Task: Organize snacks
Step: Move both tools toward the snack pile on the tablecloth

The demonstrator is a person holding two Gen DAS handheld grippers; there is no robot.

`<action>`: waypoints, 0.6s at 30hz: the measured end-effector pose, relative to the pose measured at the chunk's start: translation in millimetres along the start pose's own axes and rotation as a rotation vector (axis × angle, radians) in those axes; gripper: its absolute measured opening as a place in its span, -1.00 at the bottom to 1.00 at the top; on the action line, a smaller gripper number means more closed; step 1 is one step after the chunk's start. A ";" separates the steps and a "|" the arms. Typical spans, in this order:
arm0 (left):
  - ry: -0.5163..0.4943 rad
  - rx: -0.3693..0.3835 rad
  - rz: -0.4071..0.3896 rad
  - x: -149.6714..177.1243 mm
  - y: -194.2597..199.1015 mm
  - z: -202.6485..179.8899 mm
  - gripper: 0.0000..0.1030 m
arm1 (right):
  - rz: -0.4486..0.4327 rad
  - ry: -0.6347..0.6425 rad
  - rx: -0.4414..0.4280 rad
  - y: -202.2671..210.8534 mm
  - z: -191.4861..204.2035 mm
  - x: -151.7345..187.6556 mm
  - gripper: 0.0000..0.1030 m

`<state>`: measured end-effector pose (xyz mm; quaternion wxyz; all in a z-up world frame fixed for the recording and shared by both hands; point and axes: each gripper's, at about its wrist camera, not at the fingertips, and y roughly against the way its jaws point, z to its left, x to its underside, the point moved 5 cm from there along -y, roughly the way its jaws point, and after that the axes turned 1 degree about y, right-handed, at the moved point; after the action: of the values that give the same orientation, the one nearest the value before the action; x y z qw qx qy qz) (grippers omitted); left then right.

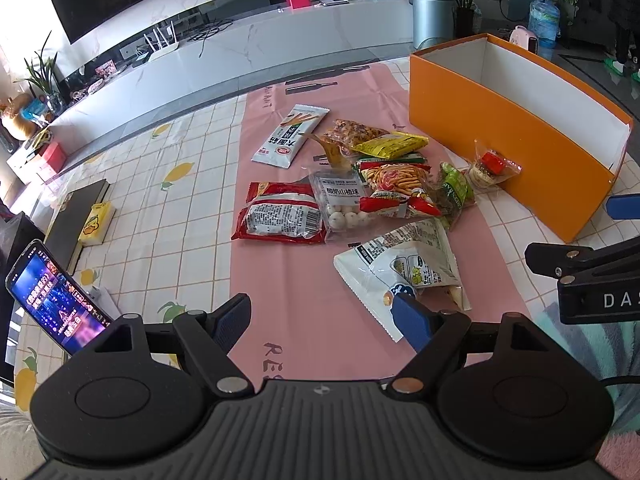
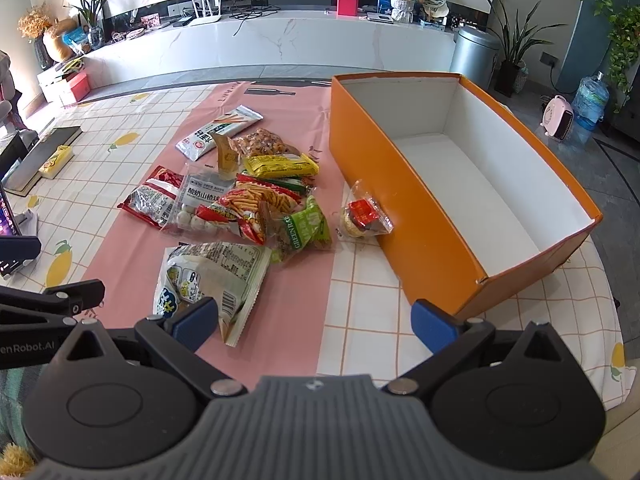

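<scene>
A: On the table [image 2: 372, 280], we see a white grid cloth printed with lemons and, over it, a pink runner [image 2: 288, 312] that carries the snack pile [image 1: 372, 184]. Behind stand a marble media shelf [image 2: 280, 40], a grey bin [image 2: 474, 54] and potted plants.

B: To the right of the pile we note the orange box [image 2: 400, 200], open-topped, its white inside bare. A small clear packet with a red label [image 2: 364, 216] leans on the box's long wall. At the table's left edge lie a dark slab [image 1: 76, 216] with a yellow pack [image 1: 96, 222] beside it, and a lit phone [image 1: 56, 296] propped upright.

A: Nearest us lies the white pouch [image 1: 404, 264]. The left gripper [image 1: 320, 320] is spread wide; its right blue pad overlaps the pouch's near corner in the left view, though we cannot tell whether it touches.

B: The right gripper [image 2: 316, 320] is likewise spread and holds nothing, hovering over the seam between runner and cloth, just before the box's near corner. Bare runner lies between both tools and the pile; bare cloth runs along the box's near wall.
</scene>
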<state>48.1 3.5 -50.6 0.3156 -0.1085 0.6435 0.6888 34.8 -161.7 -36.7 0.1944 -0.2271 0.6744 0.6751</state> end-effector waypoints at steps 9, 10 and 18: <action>0.000 0.010 0.000 -1.5 0.8 -2.1 0.83 | 0.001 -0.003 0.008 -0.7 -1.6 0.0 0.93; -0.001 0.010 -0.001 -1.5 0.9 -2.1 0.83 | 0.001 -0.004 0.010 -0.6 -1.9 0.1 0.93; -0.002 0.014 -0.001 -4.0 0.9 -4.7 0.83 | 0.003 -0.021 0.022 -0.8 -6.9 0.3 0.93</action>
<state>49.4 -2.2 -48.3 0.3174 -0.1061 0.6481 0.6841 35.3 -168.6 -37.4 0.2033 -0.2169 0.6800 0.6702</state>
